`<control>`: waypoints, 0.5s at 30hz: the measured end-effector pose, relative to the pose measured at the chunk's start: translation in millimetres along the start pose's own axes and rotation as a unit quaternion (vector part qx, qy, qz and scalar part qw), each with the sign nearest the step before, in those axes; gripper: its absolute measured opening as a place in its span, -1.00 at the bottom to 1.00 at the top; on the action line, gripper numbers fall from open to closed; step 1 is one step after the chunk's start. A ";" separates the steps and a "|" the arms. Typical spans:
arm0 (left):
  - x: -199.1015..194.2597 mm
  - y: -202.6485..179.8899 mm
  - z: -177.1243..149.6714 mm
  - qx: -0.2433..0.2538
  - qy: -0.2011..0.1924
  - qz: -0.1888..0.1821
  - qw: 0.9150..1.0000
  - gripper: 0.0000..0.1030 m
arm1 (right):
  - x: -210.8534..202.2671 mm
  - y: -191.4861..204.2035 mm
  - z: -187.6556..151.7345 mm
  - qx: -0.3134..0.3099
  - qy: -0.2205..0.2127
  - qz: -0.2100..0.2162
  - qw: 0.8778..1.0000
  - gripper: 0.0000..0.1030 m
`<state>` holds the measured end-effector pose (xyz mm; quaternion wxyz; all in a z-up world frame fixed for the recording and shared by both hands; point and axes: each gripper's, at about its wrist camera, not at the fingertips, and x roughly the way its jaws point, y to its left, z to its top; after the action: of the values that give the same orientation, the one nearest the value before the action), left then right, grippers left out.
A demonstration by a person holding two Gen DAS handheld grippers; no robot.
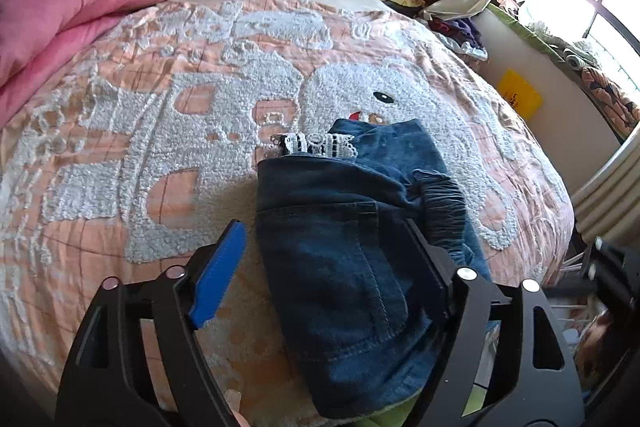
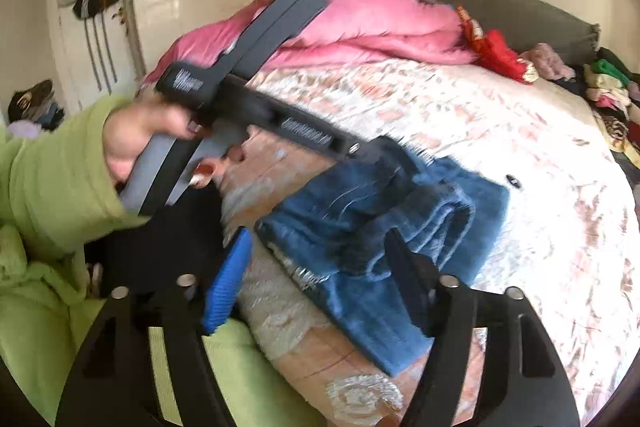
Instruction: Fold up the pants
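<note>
1. We start at our left gripper (image 1: 324,267); its jaws stand apart with the folded pants (image 1: 360,259) lying between and under them, and we see no pad pressing on the denim; the blue pad (image 1: 218,273) hangs clear off the bundle's left edge.

2. Our right gripper (image 2: 320,279) is likewise spread; the pants (image 2: 380,239) lie just ahead of and below its fingers, touched by neither as far as the blurred right wrist view lets us judge.

3. The pants rest as a compact folded bundle on the patterned bedspread (image 1: 160,131), near the bed's close edge; a lace trim (image 1: 316,145) peeks out at the far end, and the elastic waistband (image 1: 444,203) lies along the right side in the left wrist view.

4. The bundle's long axis runs away from us, roughly in line with the left gripper's fingers; in the right wrist view it lies slantwise across the fingers.

5. We judge the left hand (image 2: 152,143), in its green sleeve (image 2: 52,179), the nearer, sitting almost directly over the bundle; the fold looks essentially done, so any further move would be a tidy-up or a lift.
</note>
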<state>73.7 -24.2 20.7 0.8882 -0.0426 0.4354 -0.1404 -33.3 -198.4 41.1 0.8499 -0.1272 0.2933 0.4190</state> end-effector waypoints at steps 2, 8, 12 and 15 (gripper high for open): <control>-4.7 -2.5 -0.3 0.004 -0.005 0.002 1.000 0.53 | -4.8 -2.4 2.3 0.007 -0.009 -0.010 1.000 0.64; -20.6 -7.9 -3.7 0.009 -0.022 0.012 1.000 0.79 | -22.6 -12.9 9.1 0.025 -0.036 -0.054 0.998 0.81; -29.2 -9.1 -5.8 0.010 -0.029 0.016 0.999 0.81 | -34.1 -24.0 11.9 0.046 -0.055 -0.081 0.994 0.85; -33.8 -9.4 -7.8 0.010 -0.032 0.018 0.999 0.81 | -38.6 -29.4 12.8 0.056 -0.063 -0.098 0.992 0.86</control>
<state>46.0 -23.2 43.5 0.9044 -0.0308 0.4060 -0.1277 -23.5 -235.3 73.7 0.9093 -0.0813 0.2485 0.3239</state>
